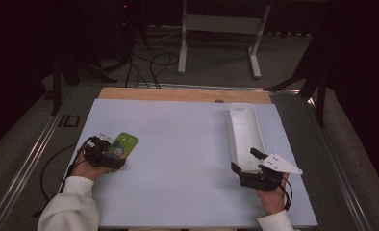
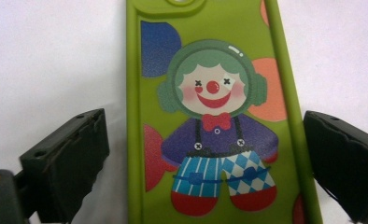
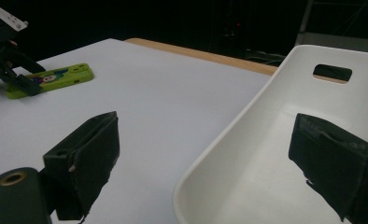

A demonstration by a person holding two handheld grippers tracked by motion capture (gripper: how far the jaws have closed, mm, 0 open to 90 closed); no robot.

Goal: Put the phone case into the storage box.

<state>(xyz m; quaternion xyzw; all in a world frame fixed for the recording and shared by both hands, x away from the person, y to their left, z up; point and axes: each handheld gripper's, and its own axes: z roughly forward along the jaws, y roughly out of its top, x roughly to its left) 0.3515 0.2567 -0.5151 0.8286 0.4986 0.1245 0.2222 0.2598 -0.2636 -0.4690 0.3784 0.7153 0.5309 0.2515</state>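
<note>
Left gripper (image 2: pixel 205 154) stands spread, 1 jaw on each long edge of the green case (image 2: pixel 210 121), which lies flat at the table's (image 1: pixel 178 144) 9 o'clock, long axis toward 1 o'clock. Right gripper (image 3: pixel 219 154), also spread, straddles the tray (image 3: pixel 266 140) wall at 3 o'clock, well apart.

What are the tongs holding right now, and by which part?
Nothing is clamped yet. The left tongs stand open astride the green phone case, one jaw on each long side. The right tongs are open over the white bin's rim.
</note>
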